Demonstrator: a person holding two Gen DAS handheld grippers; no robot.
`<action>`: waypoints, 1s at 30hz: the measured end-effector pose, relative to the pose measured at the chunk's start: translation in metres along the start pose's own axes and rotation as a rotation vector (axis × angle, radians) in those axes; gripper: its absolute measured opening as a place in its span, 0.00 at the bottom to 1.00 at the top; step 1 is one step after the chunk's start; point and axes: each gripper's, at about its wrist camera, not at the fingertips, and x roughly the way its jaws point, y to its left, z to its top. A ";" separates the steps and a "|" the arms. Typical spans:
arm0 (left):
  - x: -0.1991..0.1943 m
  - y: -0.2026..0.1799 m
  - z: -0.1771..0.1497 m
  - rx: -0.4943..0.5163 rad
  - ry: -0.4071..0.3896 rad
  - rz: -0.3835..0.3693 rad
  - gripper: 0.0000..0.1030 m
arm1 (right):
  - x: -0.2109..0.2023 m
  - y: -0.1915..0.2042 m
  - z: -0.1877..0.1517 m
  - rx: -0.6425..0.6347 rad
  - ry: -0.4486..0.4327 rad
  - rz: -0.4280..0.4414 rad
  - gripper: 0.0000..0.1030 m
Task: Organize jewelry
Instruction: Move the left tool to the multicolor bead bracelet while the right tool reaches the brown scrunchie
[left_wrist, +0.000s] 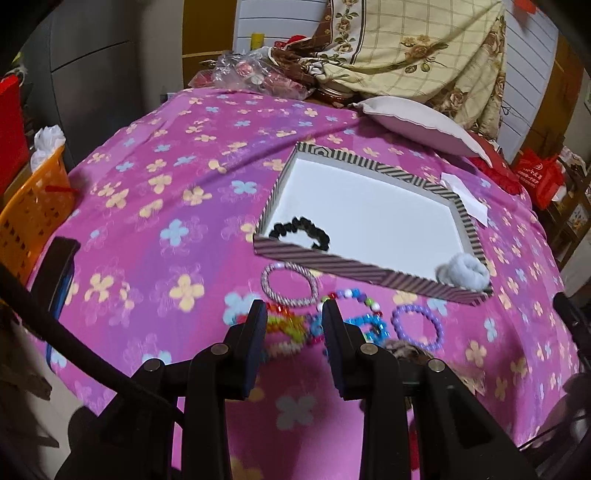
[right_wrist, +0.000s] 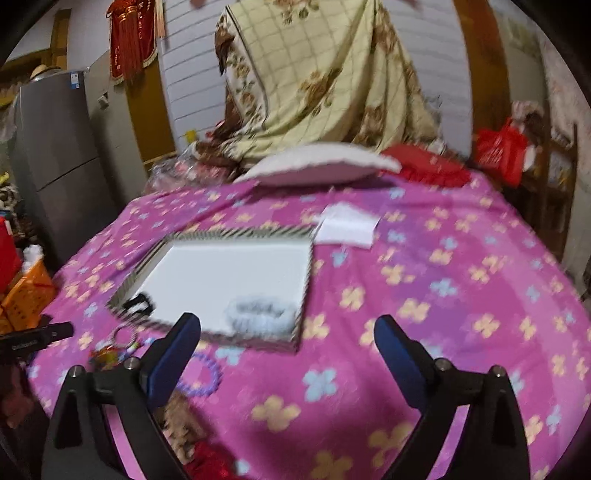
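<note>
A: What lies at the left of the pink cloth (left_wrist: 155, 192)?
B: An orange basket (left_wrist: 33, 206) stands off its left edge. On the cloth, near the front, the left gripper (left_wrist: 293, 314) hangs with its jaws spread and nothing between them; beaded bracelets (left_wrist: 291, 325) lie just beyond its tips.

A: And the middle?
B: A striped tray (left_wrist: 365, 267) with a white floor. A black scrunchie (left_wrist: 300, 233) lies in its near left corner, a grey scrunchie (left_wrist: 463, 272) in its near right corner, against the wall. A pale pink bracelet (left_wrist: 290, 284) lies outside, just beside the near wall. A purple bracelet (left_wrist: 417, 326) lies right of the beads, also outside.

A: The right?
B: The right gripper (right_wrist: 286, 334) is held above the cloth, jaws wide apart and empty, near the tray's right corner. White paper (right_wrist: 347, 225) lies at the tray's far right corner; a pillow (right_wrist: 317, 164) lies farther back.
</note>
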 end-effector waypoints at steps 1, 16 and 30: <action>-0.002 0.000 -0.003 -0.003 0.002 -0.004 0.48 | -0.001 0.000 -0.005 0.005 0.010 0.017 0.94; -0.033 -0.001 -0.022 0.017 -0.027 -0.015 0.48 | -0.027 0.007 -0.037 -0.011 -0.047 0.058 0.93; -0.022 0.059 -0.039 -0.094 0.047 -0.020 0.48 | -0.019 0.013 -0.055 -0.055 0.096 0.082 0.93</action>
